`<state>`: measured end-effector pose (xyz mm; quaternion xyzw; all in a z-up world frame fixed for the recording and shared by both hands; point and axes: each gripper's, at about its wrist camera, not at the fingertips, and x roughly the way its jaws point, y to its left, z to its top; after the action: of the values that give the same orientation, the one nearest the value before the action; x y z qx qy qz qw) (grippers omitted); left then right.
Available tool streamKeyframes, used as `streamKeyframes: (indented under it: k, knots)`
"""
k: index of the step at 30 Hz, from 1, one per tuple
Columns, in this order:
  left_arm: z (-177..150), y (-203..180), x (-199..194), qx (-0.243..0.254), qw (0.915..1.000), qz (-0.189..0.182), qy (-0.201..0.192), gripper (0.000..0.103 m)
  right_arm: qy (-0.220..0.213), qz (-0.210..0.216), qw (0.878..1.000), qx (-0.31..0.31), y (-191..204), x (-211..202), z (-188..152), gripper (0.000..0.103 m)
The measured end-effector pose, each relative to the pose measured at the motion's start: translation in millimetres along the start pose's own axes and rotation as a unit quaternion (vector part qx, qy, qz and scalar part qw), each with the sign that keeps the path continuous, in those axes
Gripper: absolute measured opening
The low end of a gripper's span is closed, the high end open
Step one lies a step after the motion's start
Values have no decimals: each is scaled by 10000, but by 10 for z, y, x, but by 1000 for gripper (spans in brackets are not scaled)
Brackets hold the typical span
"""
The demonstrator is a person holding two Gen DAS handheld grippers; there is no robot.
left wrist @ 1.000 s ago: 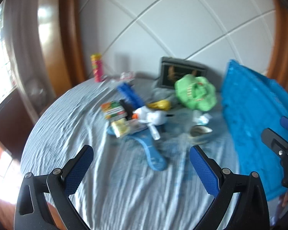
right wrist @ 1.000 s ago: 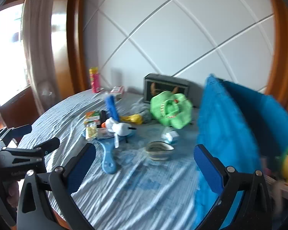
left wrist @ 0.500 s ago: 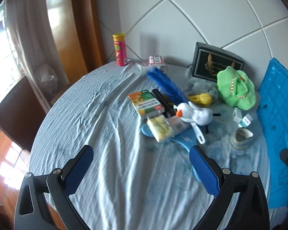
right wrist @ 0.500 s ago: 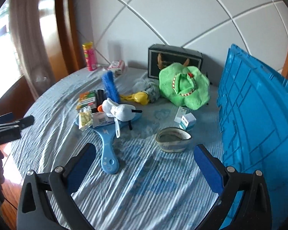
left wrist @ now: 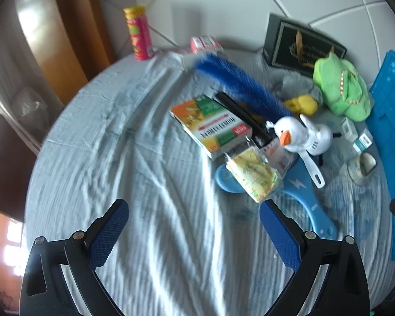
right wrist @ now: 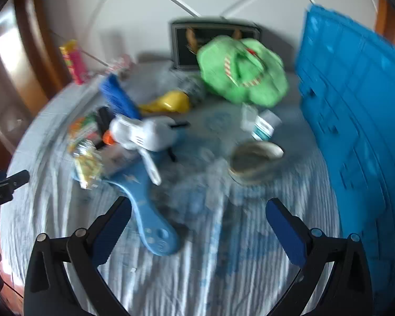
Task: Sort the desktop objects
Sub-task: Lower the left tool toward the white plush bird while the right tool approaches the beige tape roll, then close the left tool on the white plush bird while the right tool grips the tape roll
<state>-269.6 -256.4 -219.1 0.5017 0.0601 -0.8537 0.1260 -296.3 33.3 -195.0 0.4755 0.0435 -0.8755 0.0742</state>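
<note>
Biggest worry right now: everything's heaped around the white duck plush (left wrist: 302, 134). The yellow snack packet (left wrist: 252, 175) and the orange-green box (left wrist: 210, 123) lean together on the duck's left, and all of it overlaps the blue paddle (right wrist: 147, 210) underneath. If I grab one piece, I reckon the rest drags along or slides off. The little ceramic bowl (right wrist: 252, 162) to the duck's right could tip too. The blue crate (right wrist: 355, 131) stands further right. My left gripper (left wrist: 192, 226) and right gripper (right wrist: 197, 221) are both spread wide, holding nothing, touching nothing, above the cloth nearer me than the duck.
</note>
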Motion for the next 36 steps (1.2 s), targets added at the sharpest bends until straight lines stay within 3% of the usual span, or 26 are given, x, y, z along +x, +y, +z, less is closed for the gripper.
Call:
streamKeyframes:
  k: [6,12,23,26,32,36]
  knots:
    - [42,-453,303,255,9988,-339,250,101,173,-354,9980,495,-474,249,-29,103]
    - [166,-844,501,458,9980,-297,312,101,275,-280,9959,815,-814,535,63,103]
    - [779,-1581,742,1362,9900,-349,-147,101,373,-135,9924,1167,-896,938,421,103]
    - [882,-1567,926,1305,9909,-303,-89,101,456,-196,9906,1277,-961,1017,452,103]
    - [1076,-1543,1176,761,9946,-701,61,101,646,-206,9859,1530,-984,1358,544,103]
    - [1000,-1660,1149,769,9914,-1035,209,88,889,-330,9858,1383,-928,1601,541,103]
